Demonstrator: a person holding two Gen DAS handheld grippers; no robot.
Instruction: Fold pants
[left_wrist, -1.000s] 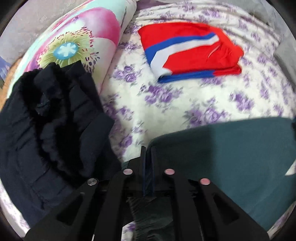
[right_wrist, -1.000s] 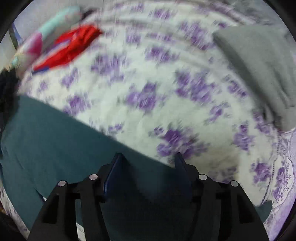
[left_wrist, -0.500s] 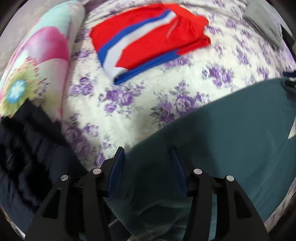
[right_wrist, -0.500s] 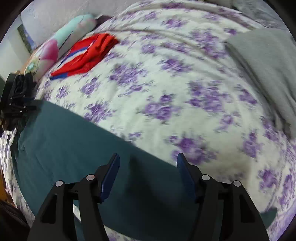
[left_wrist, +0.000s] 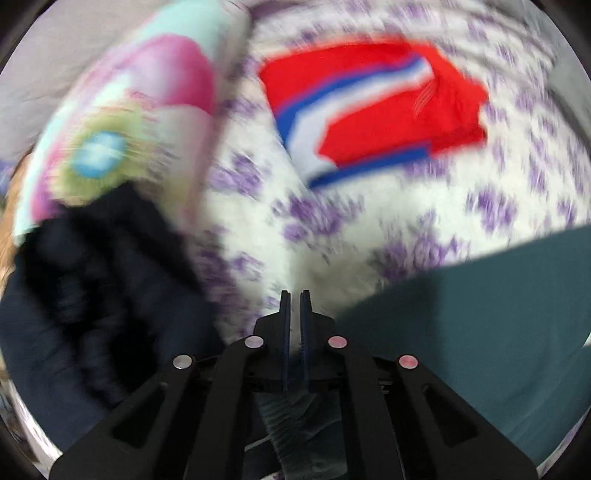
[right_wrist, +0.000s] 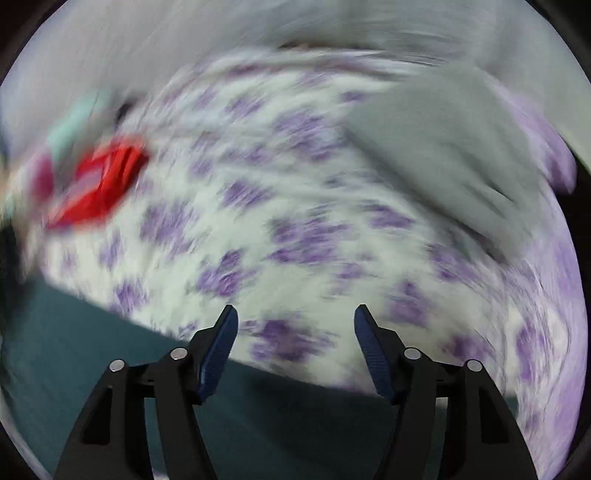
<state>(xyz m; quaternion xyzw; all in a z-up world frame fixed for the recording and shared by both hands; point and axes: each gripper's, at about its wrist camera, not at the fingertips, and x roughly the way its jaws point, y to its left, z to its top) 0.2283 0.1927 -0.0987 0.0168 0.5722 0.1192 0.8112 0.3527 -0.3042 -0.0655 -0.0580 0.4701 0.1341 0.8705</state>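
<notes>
The dark teal pants (left_wrist: 480, 321) lie flat on the flowered bed sheet, at the lower right of the left wrist view and along the bottom of the right wrist view (right_wrist: 110, 369). My left gripper (left_wrist: 294, 295) is shut with nothing between its tips, over the sheet just left of the pants' edge; teal cloth shows beneath its body. My right gripper (right_wrist: 295, 314) is open and empty, above the pants' far edge. Both views are blurred by motion.
Folded red, white and blue shorts (left_wrist: 373, 107) lie on the sheet (left_wrist: 332, 221) farther back. A dark navy garment (left_wrist: 92, 295) is heaped at the left by a flowered pillow (left_wrist: 122, 122). A grey folded cloth (right_wrist: 461, 155) lies at the right.
My left gripper was shut, opened over the pants' edge, and is shut again, now left of that edge. My right gripper stayed open and pulled back.
</notes>
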